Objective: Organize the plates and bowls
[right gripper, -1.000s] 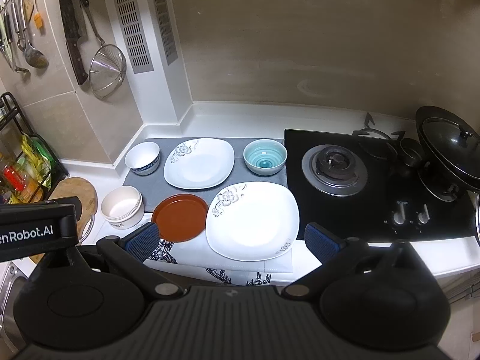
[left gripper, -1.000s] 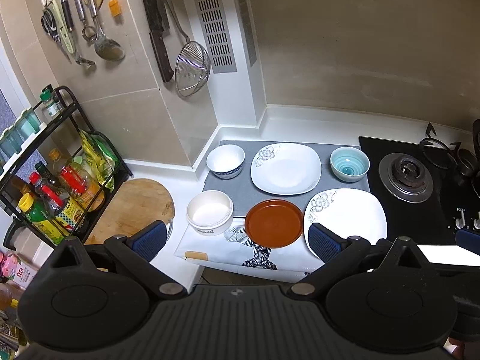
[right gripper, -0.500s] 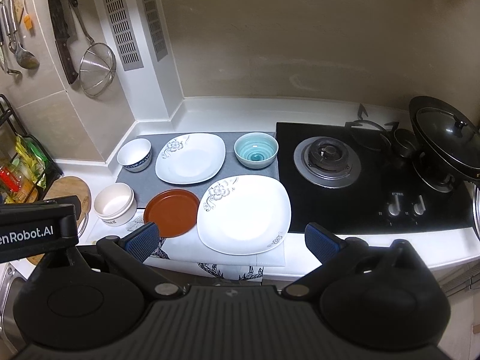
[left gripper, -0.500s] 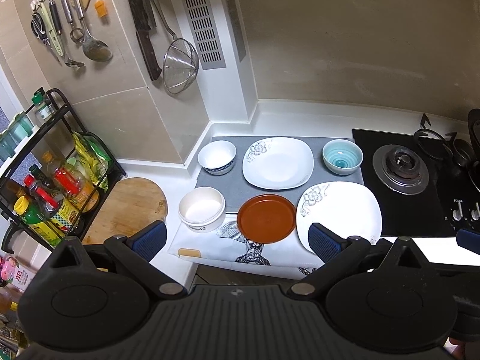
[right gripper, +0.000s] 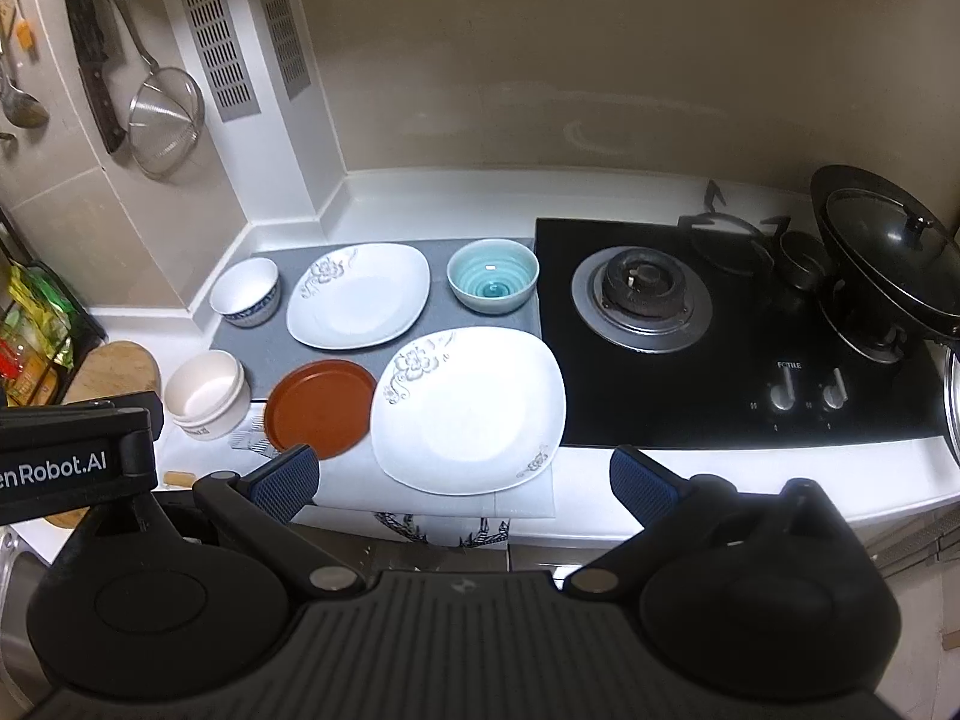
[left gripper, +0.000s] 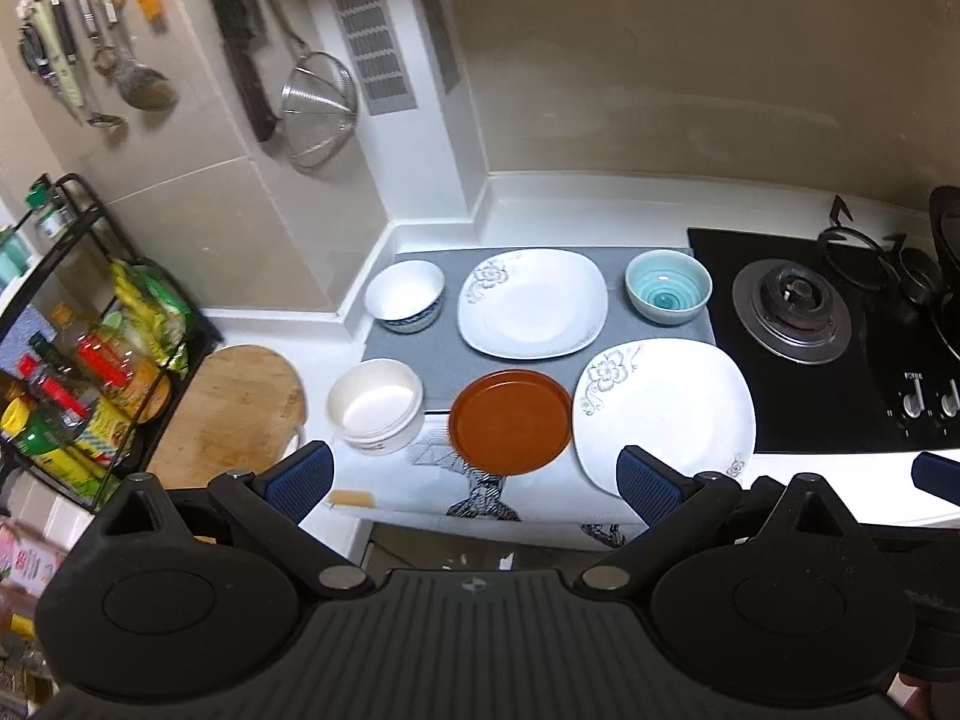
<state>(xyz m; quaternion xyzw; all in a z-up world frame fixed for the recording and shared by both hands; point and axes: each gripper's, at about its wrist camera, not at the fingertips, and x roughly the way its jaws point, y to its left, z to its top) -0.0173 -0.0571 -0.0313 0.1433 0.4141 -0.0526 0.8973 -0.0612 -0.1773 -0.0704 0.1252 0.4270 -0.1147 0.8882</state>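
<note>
Both the left gripper (left gripper: 474,474) and right gripper (right gripper: 462,474) hang spread and empty over the white counter (right gripper: 720,468); the dishes loom larger than before, apparently undisturbed.

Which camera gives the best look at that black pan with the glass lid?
The right wrist view: the lidded black pan sits whole on the far burner. The left wrist view catches only a dark sliver at its right edge.
</note>
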